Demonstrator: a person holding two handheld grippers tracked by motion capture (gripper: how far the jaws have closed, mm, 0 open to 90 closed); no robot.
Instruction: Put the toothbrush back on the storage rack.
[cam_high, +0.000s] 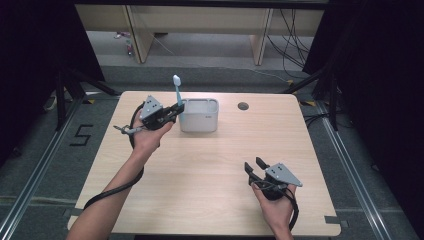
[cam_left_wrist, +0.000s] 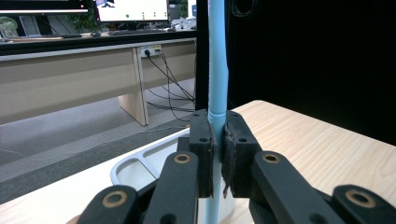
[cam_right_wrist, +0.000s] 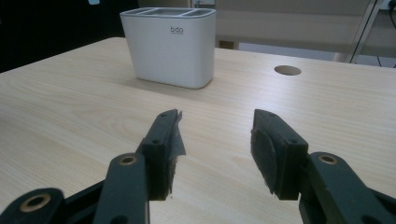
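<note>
The jaws of the left gripper (cam_left_wrist: 218, 154) are squeezed tight on the upright blue toothbrush (cam_left_wrist: 217, 70) just beside the white holder (cam_high: 199, 116), so the holder's rim could be bumped, while the right gripper (cam_right_wrist: 215, 149) is kept open and empty.

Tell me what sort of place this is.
Probably an office turned recording lab: a light wooden table hemmed by black curtains, office desks with monitors behind, loose cables on the grey floor.
</note>
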